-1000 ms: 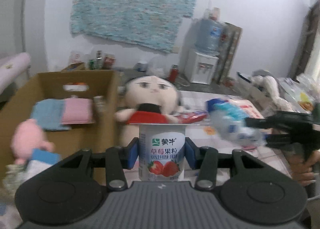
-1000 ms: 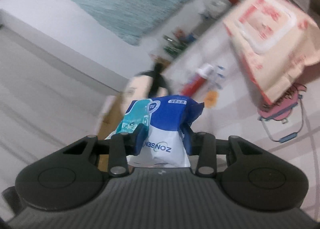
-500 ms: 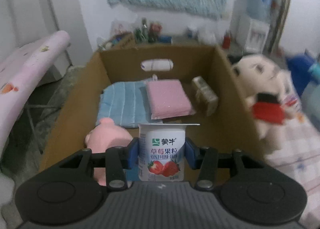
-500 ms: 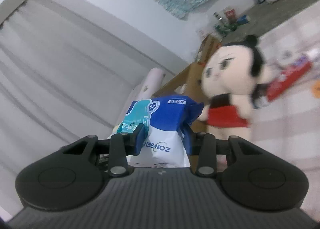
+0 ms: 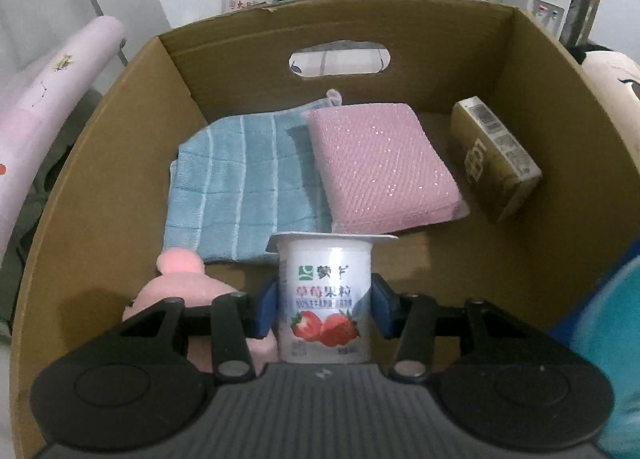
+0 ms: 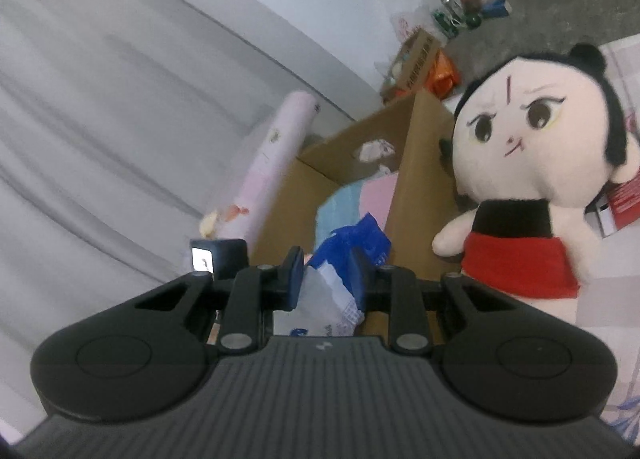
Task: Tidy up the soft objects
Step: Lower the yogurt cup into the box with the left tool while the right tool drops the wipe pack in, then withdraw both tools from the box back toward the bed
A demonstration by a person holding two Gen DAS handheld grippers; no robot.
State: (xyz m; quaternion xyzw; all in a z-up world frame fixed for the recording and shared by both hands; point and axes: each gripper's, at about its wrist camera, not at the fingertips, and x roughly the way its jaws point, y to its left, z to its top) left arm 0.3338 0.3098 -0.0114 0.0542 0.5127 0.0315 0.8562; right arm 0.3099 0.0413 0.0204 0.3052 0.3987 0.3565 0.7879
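moved: we now hang the left tool [image 5: 324,309] over the box [image 5: 120,131], clamping the cup [image 5: 325,299] | right tool [image 6: 326,275] has just been closing on the crumpling pack [image 6: 340,279] beside the box | handling: cup light, thin-walled; grip mid-wall gently

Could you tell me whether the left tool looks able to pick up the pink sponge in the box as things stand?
Probably not yet. The left tool is shut on a yogurt cup, so it has no free grip. The pink sponge itself lies uncovered on the blue cloth, with open space above it.
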